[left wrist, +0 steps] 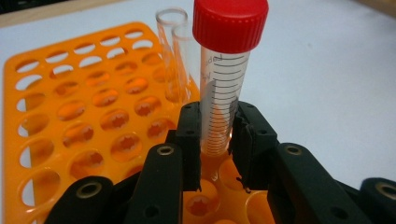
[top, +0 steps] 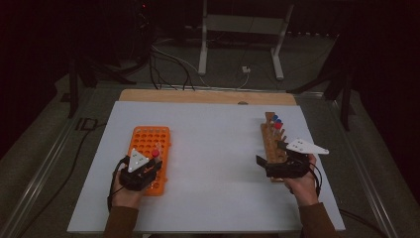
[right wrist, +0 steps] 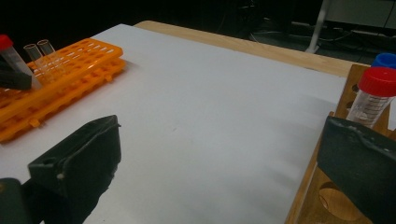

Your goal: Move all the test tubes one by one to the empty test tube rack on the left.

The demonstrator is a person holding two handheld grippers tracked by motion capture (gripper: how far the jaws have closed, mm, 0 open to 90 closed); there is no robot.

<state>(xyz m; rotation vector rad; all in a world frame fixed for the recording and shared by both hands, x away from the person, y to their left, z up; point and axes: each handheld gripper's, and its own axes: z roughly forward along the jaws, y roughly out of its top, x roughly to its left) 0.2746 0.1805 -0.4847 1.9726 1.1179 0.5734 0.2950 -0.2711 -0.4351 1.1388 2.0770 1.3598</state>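
The left gripper [left wrist: 215, 135] pinches a red-capped tube [left wrist: 224, 79] low down, its foot in the orange rack [left wrist: 70, 116]; tilting could jam it against two open tubes [left wrist: 175, 56] just beyond. The right gripper [right wrist: 224, 172] is spread, empty

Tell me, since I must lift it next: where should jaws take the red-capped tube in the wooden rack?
Probably on the clear graduated wall just below the red cap of the tube. It stands upright in the wooden rack, so only its upper part is exposed. Come from the open table side, jaws level, one on each side; a blue-capped tube stands close behind it.
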